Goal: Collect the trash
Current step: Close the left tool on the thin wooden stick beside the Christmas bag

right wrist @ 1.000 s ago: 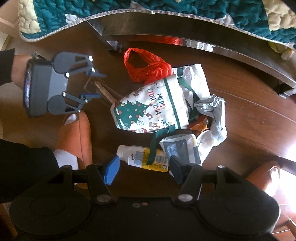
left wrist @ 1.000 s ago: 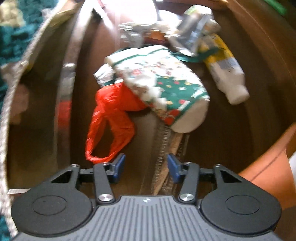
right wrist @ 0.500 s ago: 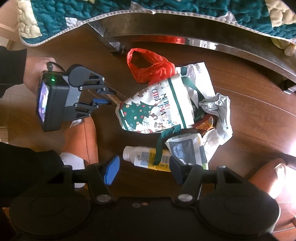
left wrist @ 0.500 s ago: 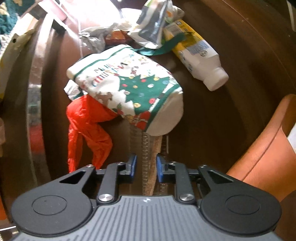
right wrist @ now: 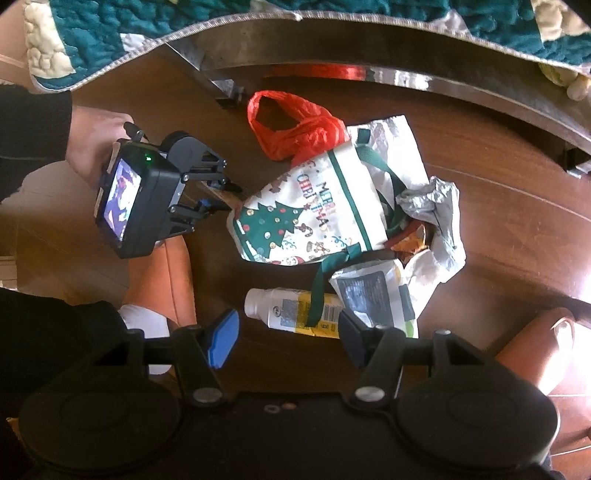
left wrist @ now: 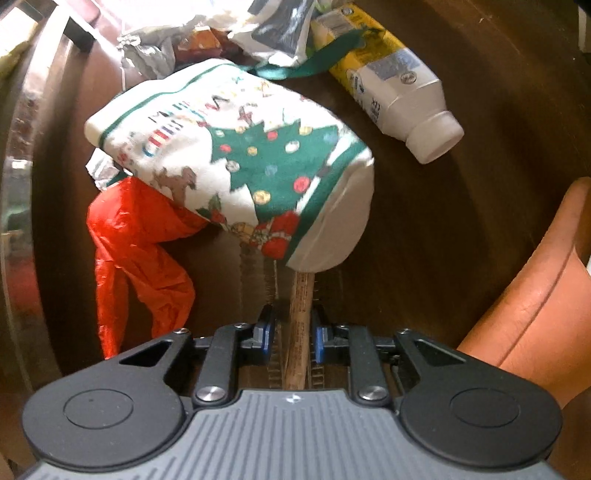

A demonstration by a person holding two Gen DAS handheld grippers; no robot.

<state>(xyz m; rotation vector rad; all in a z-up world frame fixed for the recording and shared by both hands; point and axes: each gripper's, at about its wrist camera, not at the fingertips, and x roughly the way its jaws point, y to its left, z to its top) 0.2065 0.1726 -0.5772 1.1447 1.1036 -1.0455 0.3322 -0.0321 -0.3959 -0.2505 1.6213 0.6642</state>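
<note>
A white Christmas bag (left wrist: 251, 158) (right wrist: 314, 218) lies on the wooden floor with trash around it. My left gripper (left wrist: 293, 332) (right wrist: 221, 201) is shut on a clear plastic packet with a brown stick (left wrist: 300, 325) that pokes out from under the bag's bottom end. A red plastic bag (left wrist: 136, 236) (right wrist: 295, 125) lies beside the Christmas bag. A white and yellow bottle (left wrist: 399, 85) (right wrist: 295, 310) lies on its side. My right gripper (right wrist: 286, 338) is open and empty, above the bottle. Crumpled wrappers (right wrist: 432, 221) and a white pouch (right wrist: 373, 295) lie at the bag's mouth.
A metal bed frame (right wrist: 369, 62) with a teal quilt (right wrist: 258, 14) runs along the far side. The person's brown shoes (left wrist: 532, 295) (right wrist: 166, 277) (right wrist: 532, 347) stand close to the trash on both sides.
My left gripper has moved forward to the packet under the Christmas bag and closed on it. The right gripper has stayed open and drifted little.
</note>
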